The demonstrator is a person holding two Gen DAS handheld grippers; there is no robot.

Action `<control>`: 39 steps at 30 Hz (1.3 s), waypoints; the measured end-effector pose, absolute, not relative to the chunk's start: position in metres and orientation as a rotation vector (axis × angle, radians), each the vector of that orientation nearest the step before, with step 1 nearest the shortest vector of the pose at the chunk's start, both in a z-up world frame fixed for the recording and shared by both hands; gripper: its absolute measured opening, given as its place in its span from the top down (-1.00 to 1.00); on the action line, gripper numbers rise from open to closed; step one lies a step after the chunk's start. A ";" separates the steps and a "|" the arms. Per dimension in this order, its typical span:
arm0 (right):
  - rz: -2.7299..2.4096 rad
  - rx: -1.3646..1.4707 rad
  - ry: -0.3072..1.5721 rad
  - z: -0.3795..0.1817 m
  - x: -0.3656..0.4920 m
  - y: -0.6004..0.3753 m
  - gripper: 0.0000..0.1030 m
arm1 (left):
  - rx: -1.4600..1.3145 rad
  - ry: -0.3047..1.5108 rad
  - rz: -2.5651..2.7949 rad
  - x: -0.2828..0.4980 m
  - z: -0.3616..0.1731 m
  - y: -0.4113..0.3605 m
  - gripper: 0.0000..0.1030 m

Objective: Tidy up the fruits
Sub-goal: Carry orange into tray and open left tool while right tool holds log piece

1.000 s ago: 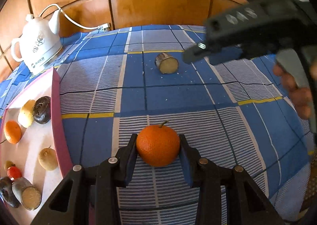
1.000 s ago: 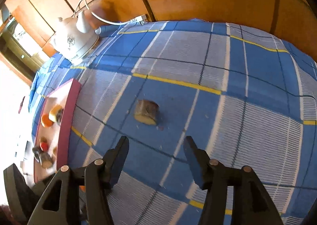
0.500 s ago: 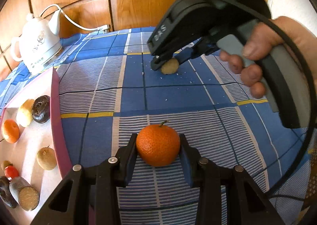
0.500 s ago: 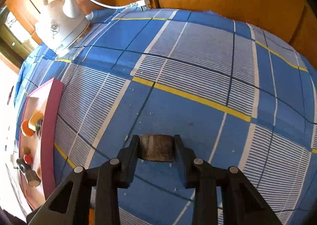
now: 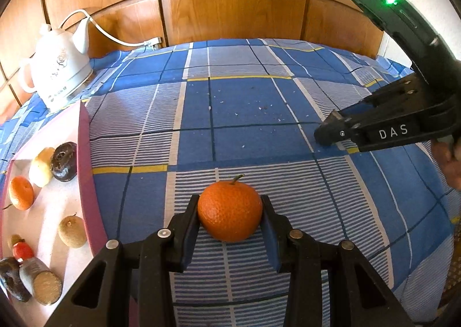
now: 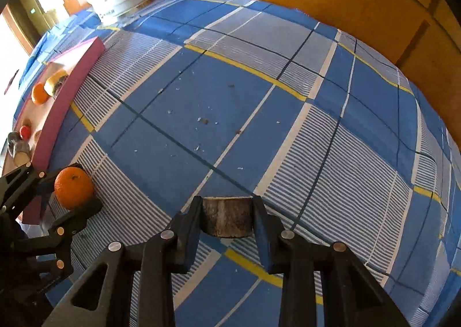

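Tangerine (image 5: 230, 215) is being gripped by left tongs (image 5: 229, 236), brown cut fruit piece (image 6: 227, 216) by right tongs (image 6: 227, 229), both above the surface (image 6: 259, 113); the round one risks being squeezed out before tray (image 5: 86, 171).

A home, likely a dining corner: wood-panelled wall (image 5: 230, 9), a surface under a blue checked cloth (image 5: 245, 113), a white electric kettle (image 5: 57, 70) with its cord (image 5: 115, 38) plugged in.

The pink tray (image 5: 86, 182) left of the left hand-held gripper (image 5: 230, 229) runs off frame; the person's hand (image 5: 448, 165) is mostly cropped.
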State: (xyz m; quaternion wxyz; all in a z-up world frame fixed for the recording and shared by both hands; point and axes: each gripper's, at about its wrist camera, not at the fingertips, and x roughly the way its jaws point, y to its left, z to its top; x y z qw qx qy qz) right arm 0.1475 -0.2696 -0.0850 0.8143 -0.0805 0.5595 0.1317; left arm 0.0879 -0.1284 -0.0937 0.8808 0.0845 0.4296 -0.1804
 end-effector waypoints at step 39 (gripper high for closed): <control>0.187 -0.242 1.136 -0.084 0.152 -0.270 0.35 | 0.112 0.826 -0.353 0.061 -0.049 -0.109 0.23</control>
